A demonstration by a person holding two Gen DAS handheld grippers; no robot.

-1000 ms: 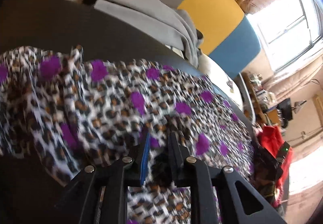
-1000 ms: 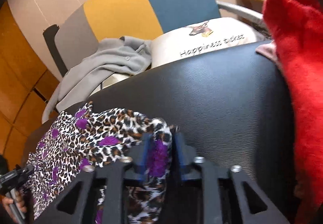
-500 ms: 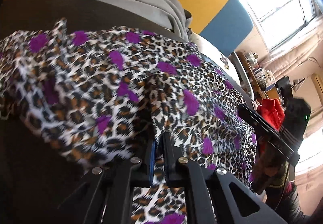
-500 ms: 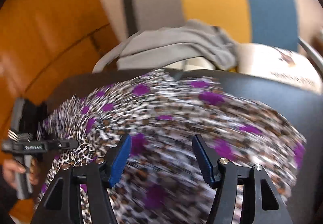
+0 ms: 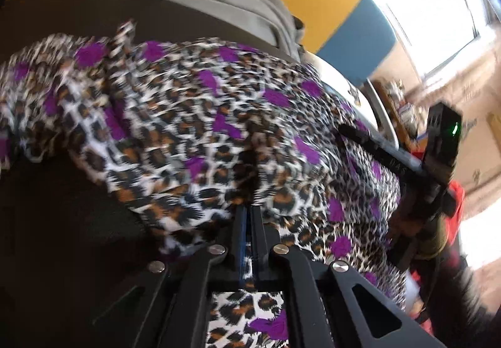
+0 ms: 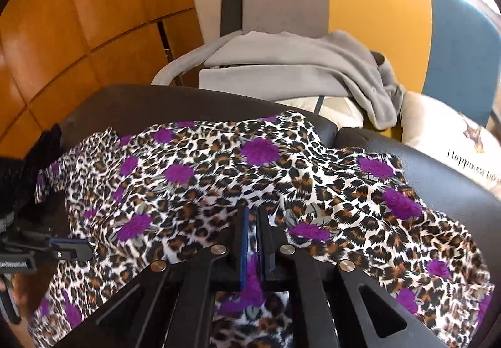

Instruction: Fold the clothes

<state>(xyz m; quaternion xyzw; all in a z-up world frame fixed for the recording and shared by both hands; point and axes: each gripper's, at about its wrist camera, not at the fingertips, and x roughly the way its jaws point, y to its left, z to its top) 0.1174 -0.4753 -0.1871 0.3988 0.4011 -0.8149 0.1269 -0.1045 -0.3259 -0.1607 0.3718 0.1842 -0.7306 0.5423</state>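
Black seat [image 6: 438, 179]: both grippers clamping leopard-print garment [image 6: 250, 166].

Bare top: your clear passage is the dark leather surface [image 6: 438, 179] right of the leopard-print garment [image 6: 250, 172], and its strip behind.
Back edge: the grey garment [image 6: 300, 66] on the chair [image 6: 375, 3] blocks you.
Far right: a printed cushion [image 6: 454, 141] touches the edge.

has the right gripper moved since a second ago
Yes. The right gripper swung left: the grey garment on the chair now sits ahead, and its jaws just closed on the leopard-print garment.
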